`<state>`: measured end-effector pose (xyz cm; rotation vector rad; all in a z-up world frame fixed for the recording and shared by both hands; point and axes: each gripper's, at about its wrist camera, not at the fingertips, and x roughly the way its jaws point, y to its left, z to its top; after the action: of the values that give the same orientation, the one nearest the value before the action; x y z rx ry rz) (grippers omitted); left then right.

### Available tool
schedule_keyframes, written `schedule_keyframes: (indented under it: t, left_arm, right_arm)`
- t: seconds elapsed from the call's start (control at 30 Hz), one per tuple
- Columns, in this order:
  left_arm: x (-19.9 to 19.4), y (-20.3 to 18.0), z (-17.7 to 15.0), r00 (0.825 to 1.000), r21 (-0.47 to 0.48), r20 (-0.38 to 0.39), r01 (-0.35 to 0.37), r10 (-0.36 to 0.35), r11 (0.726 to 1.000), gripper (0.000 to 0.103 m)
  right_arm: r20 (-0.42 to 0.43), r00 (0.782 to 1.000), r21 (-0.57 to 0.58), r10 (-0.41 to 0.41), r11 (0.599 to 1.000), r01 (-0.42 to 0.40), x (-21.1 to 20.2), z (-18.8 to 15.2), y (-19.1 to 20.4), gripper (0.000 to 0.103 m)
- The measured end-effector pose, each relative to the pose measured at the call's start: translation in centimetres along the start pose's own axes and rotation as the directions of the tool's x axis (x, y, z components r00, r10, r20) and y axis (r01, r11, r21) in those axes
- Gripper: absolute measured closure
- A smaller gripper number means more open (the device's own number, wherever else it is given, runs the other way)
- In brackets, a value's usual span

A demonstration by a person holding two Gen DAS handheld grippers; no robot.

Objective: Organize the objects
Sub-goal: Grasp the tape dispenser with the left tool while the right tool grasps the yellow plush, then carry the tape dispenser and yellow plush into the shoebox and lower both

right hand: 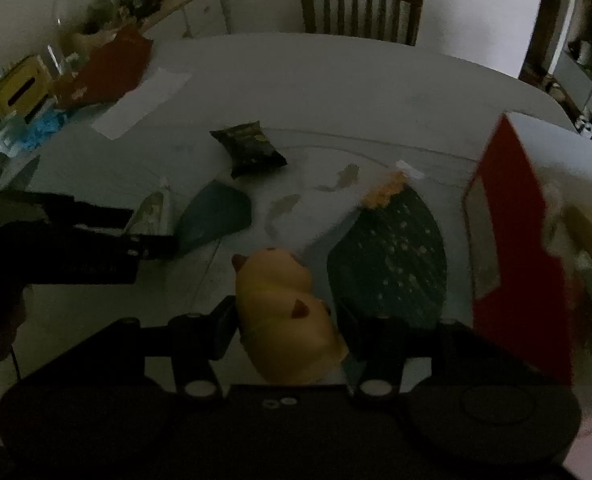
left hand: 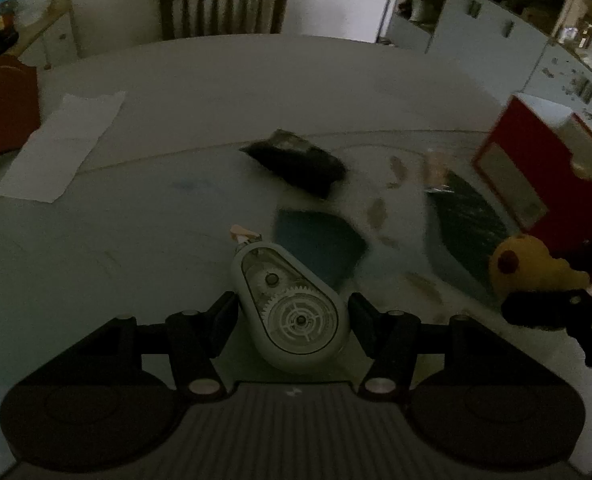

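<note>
My left gripper [left hand: 291, 312] is shut on a grey correction-tape dispenser [left hand: 291, 304] with see-through gears, held above the table. My right gripper [right hand: 285, 316] is shut on a yellow plush toy [right hand: 285, 308] with brown ear tips; that plush toy [left hand: 528, 268] also shows at the right of the left wrist view, with the right gripper's finger [left hand: 548, 312] on it. A red box [right hand: 512, 248] stands open at the right; the red box [left hand: 536, 184] appears in both views. A black snack packet [right hand: 249, 148] lies mid-table, seen too as a black packet [left hand: 296, 160].
The table [left hand: 215, 92] carries a printed mat with dark leaf shapes [right hand: 392, 264]. A white paper sheet [left hand: 59, 148] lies at the left. Clutter and a red cloth [right hand: 107, 68] crowd the far-left edge. A wooden chair [right hand: 360, 4] stands behind the table. The left gripper [right hand: 75, 240] enters at the left.
</note>
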<state>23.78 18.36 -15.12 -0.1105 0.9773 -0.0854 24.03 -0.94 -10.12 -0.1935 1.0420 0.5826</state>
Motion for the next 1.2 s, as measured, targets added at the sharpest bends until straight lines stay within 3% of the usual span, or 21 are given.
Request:
schedule_keyframes:
  t: [0.23,0.53,1.2]
  left_arm:
    - [-2.9,-2.8,-1.1,0.998,0.019,0.012,0.063,-0.064,0.998,0.043]
    - [-5.5,-8.4,-1.0,0.993,0.113,0.048,0.102,-0.108,0.988,0.043]
    - [-5.4,-22.3,3.4,0.982,0.262,0.113,0.12,-0.154,0.958,0.043]
  right_arm:
    - [0.042,0.999,0.045,-0.005,0.999,0.003,-3.5,-2.0,-1.5,0.05]
    - [0.097,0.995,0.09,-0.014,0.996,0.005,-7.1,-3.5,-4.6,0.05]
    - [0.205,0.977,0.134,-0.055,0.991,0.027,-12.3,-4.6,-15.8,0.05]
